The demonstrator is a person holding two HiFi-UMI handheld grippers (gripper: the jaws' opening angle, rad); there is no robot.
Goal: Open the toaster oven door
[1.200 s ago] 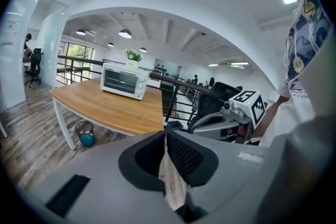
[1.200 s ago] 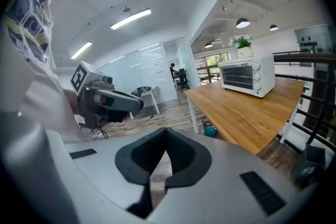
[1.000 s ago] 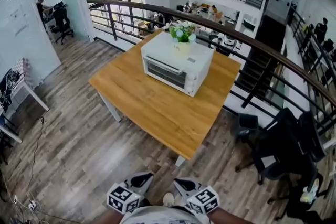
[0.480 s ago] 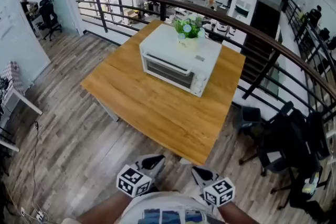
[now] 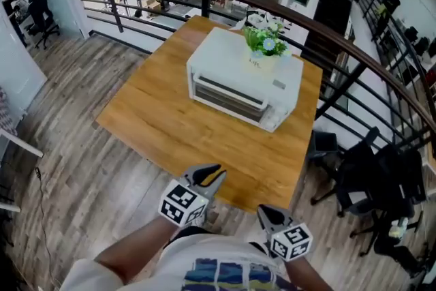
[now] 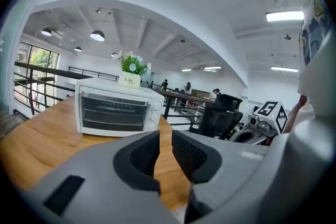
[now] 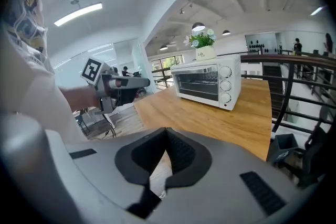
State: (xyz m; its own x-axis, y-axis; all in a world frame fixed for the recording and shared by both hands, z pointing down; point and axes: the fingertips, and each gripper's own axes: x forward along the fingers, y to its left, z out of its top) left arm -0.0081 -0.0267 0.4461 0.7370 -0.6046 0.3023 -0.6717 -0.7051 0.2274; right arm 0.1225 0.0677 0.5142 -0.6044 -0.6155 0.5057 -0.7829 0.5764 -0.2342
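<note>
Toaster oven point(image 5: 240, 88) closed on table point(image 5: 167, 120), left gripper point(image 5: 210, 176) jaws just parting (empty), right gripper point(image 5: 267, 213) clenched empty.

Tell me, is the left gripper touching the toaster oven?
Apart. The head view shows the left gripper at the near edge of the table, with bare wood between it and the toaster oven.

White printed shirt point(image 5: 211, 270); grey left gripper point(image 5: 218, 172), right gripper point(image 5: 263, 210), marker cubes point(image 5: 182, 204)

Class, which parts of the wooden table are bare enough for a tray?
Bare: the strip between the white toaster oven and the wooden table's near edge, and its left side. Crowded: the far right corner, taken up by the oven.
</note>
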